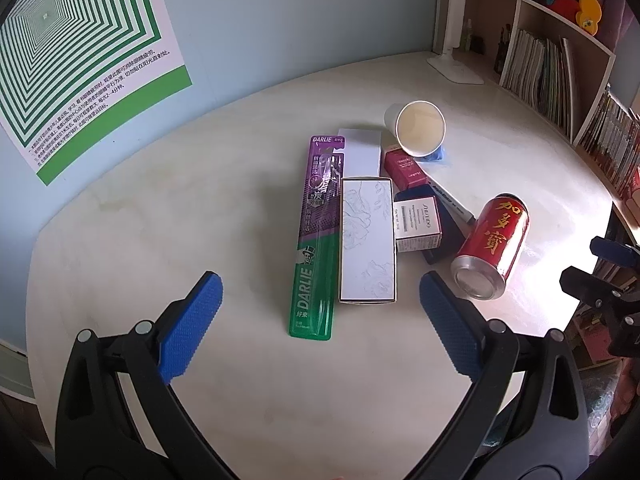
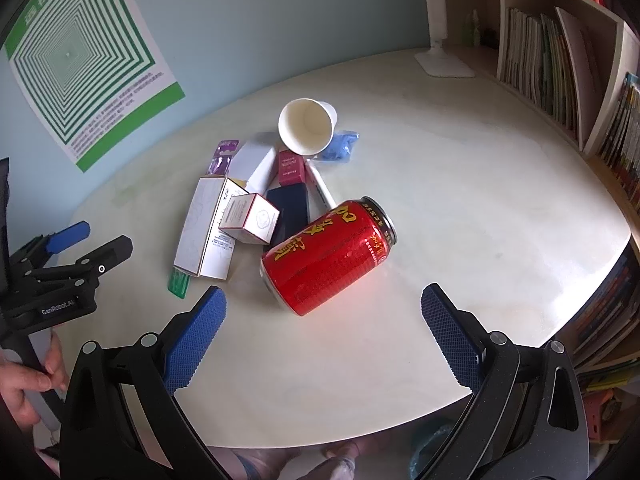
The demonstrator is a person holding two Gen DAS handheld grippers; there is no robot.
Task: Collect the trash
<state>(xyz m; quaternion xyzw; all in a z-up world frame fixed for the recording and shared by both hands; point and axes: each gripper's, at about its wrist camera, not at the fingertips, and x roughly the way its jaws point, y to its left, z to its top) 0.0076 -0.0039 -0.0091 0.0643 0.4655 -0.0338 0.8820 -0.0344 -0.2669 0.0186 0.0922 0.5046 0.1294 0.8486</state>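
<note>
Red aluminium drink can (image 2: 328,254) with gold lettering lies on its side on the pale round table (image 2: 460,200), at the near-right edge of the litter pile, just beside a small white carton (image 2: 252,218). Right gripper (image 2: 322,328) spread wide, empty, the can directly ahead of its gap and nearer than anything else; can's long axis runs diagonally, base toward the claw's left pad. Left gripper (image 1: 320,320) also released, empty, fronting a green-and-purple toothbrush pack (image 1: 318,240) left of the can, lying lengthwise away from it.
</note>
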